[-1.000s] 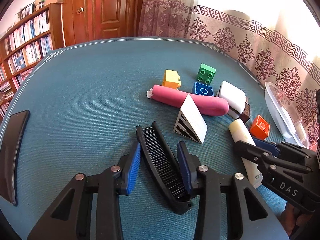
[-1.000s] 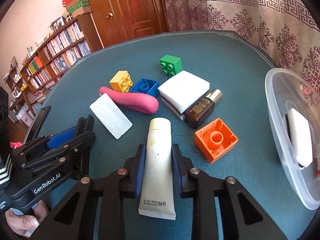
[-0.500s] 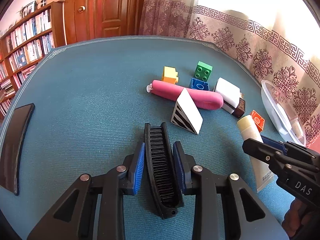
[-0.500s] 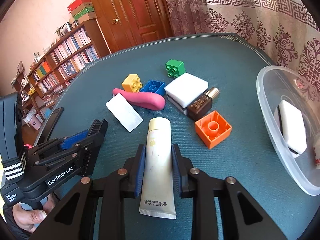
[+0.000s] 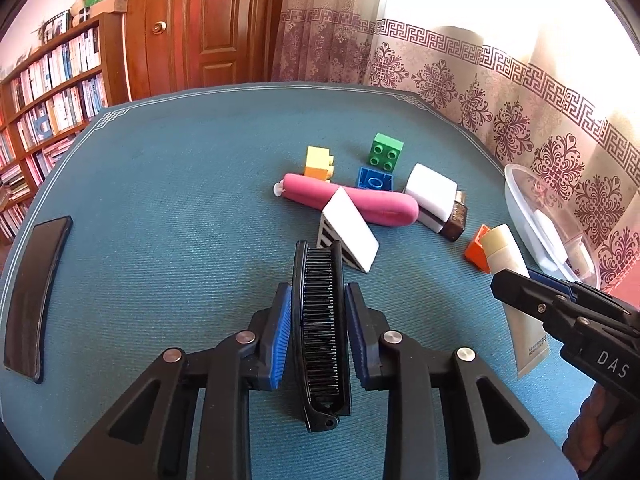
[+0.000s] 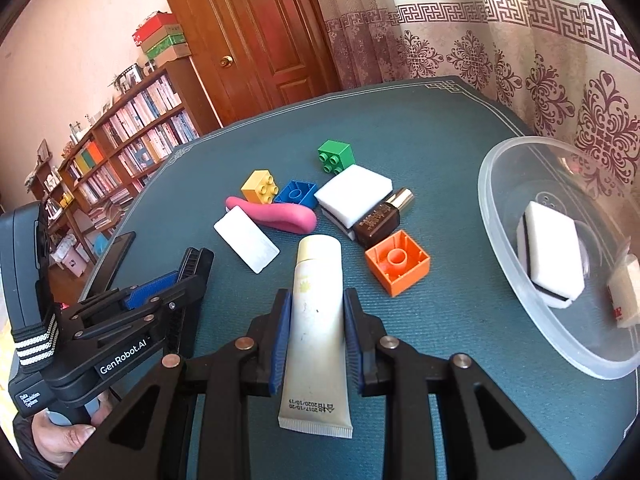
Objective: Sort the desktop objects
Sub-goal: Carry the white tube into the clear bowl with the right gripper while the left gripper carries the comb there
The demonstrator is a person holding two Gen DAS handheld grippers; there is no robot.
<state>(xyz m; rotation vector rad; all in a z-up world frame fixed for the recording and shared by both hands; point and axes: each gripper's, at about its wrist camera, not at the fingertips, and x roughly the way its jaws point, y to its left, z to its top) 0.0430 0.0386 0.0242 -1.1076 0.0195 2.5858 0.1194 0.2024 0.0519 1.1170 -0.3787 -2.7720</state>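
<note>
My left gripper [image 5: 318, 292] is shut on a black comb [image 5: 322, 328], which lies lengthwise between the blue pads and sits a little above the teal table. My right gripper [image 6: 317, 296] is shut on a cream tube [image 6: 316, 320], cap end pointing away from me. In the right wrist view the left gripper [image 6: 176, 280] shows at the lower left with the comb. The tube [image 5: 506, 256] and the right gripper [image 5: 516, 284] show at the right of the left wrist view.
A pink roll [image 6: 280, 216], white card box [image 5: 352, 232], yellow [image 6: 260, 186], blue [image 6: 296, 194], green [image 6: 336, 156] and orange [image 6: 398, 262] bricks, a white box [image 6: 352, 192] and a brown bottle [image 6: 380, 220] cluster mid-table. A clear bowl [image 6: 486, 200] stands right; a black slab [image 5: 36, 296] lies left.
The left jaws closed onto the comb, which swung from slanted to straight between the pads and came up off the table. The right gripper rose slightly with the tube.
</note>
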